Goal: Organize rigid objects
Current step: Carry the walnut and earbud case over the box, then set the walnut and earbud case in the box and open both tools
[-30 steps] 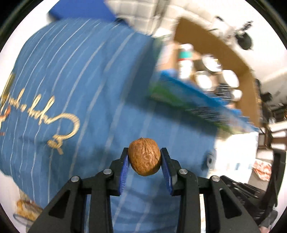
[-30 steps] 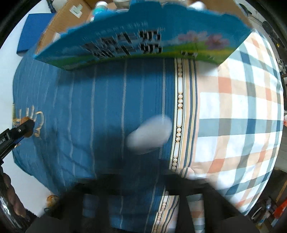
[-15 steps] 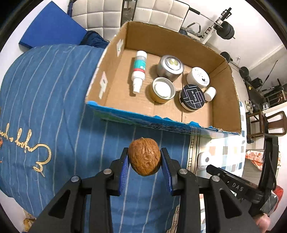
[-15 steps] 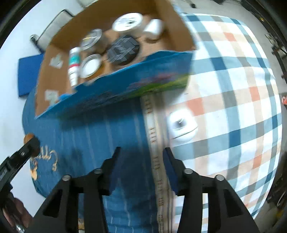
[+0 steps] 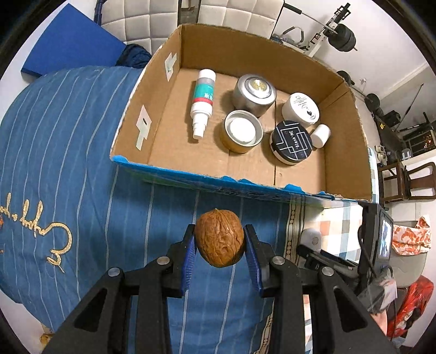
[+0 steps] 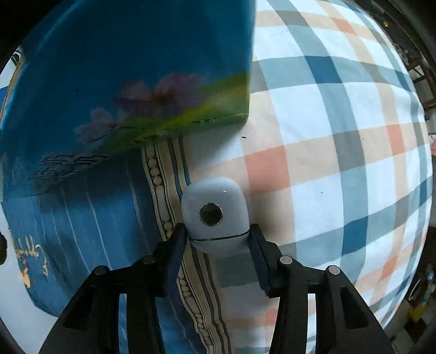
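A blue striped cloth point(image 5: 81, 152) with gold script embroidery meets a plaid sheet point(image 6: 340, 141) in white, blue and orange. Behind, a tufted white headboard point(image 5: 152, 24) stands against the wall, a blue mat point(image 5: 68, 46) beside it. Weight equipment point(image 5: 338, 35) lines the far wall, and a wooden chair point(image 5: 406, 179) stands at right.

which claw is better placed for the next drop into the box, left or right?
Left, probably. The left claw already grips the walnut and faces the open cardboard box, with bare floor near its front edge. The right claw straddles the white case on the bedding, low beside the box's outer wall.
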`<state>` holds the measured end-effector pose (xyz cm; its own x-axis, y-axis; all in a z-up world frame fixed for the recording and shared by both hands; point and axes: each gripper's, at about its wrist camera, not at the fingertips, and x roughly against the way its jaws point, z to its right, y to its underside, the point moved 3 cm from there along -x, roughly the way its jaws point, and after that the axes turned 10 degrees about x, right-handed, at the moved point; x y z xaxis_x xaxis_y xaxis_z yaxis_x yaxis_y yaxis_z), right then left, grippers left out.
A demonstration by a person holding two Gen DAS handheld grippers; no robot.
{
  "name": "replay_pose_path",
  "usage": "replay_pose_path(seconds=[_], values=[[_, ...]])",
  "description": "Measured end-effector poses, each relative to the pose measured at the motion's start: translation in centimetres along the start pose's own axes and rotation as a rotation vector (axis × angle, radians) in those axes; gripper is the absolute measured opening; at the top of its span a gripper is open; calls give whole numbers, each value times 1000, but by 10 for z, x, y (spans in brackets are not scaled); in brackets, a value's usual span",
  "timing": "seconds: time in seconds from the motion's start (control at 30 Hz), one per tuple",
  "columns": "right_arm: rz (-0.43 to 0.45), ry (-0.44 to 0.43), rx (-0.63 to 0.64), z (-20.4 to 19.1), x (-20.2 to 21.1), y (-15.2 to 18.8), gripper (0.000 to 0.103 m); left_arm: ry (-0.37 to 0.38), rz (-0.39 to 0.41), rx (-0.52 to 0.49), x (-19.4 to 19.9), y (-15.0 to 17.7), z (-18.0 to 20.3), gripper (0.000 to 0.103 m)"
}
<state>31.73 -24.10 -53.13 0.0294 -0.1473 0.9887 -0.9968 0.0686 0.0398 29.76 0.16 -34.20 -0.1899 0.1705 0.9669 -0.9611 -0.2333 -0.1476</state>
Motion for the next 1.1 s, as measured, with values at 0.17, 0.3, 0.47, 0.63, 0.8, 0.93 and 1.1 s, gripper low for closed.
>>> replay_pose_path(seconds=[0.17,0.3,0.47,0.63,0.8,0.93,1.1], values=[[18,4,60,-14,24,18,48,50,21,-8,29,0,4,31],[106,-81,102,-29,82,35,48,95,68,-28,62,-17,14,31],[252,-153,136,-45,163,23,48,121,93,-50,76,-57,26,31],[322,-126,148,-61,185,-34,48,93,45,-44,47,-100,28,31],[290,-50,127,-60,159,-84,48,15,-32,-70,-6,-134,35,31],[223,2,124,-57,128,-116,48,-21,-143,-80,-55,-138,38,31],[145,75,125,-51,92,-134,48,-27,-308,-115,-100,-114,39,31]])
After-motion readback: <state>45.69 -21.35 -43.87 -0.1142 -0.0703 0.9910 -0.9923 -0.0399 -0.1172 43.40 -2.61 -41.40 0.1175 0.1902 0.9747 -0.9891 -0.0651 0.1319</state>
